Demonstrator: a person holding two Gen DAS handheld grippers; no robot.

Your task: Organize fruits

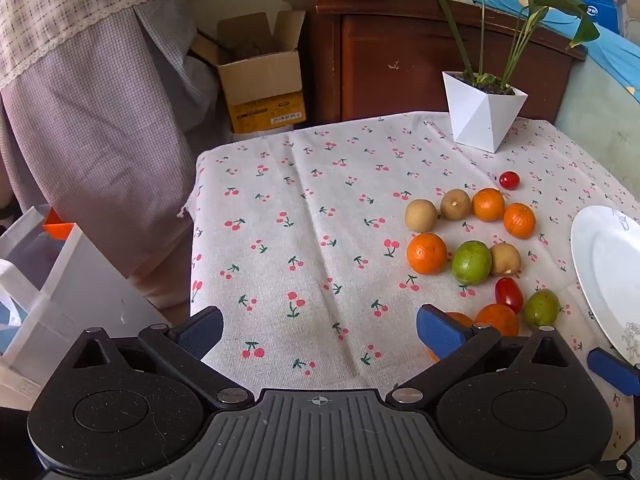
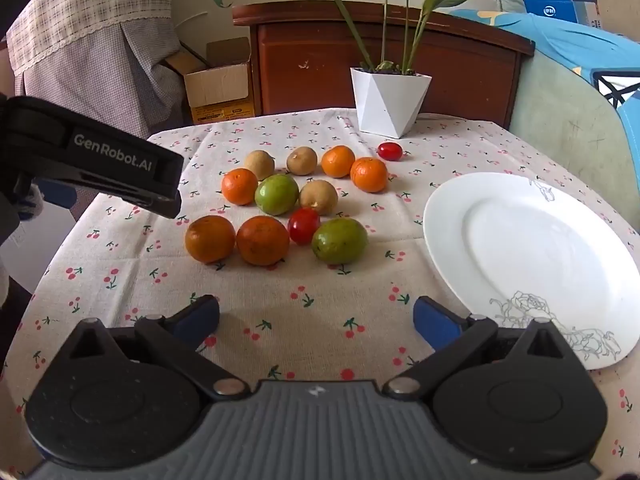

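Nearest, the right gripper (image 2: 316, 318) and left gripper (image 1: 320, 330) both gape wide, holding nothing. Left of the plate (image 2: 452, 216) lie oranges (image 2: 262, 240), firm and light; take them across the middle. Farther back, the tomato (image 2: 390, 151) is slick and bruises easily.

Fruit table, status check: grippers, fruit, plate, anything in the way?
Left gripper and right gripper open, empty. Fruits loose on tablecloth, none on white plate. Potted plant behind, path clear.

Black claw (image 2: 316, 322), blue fingertips (image 2: 434, 322).
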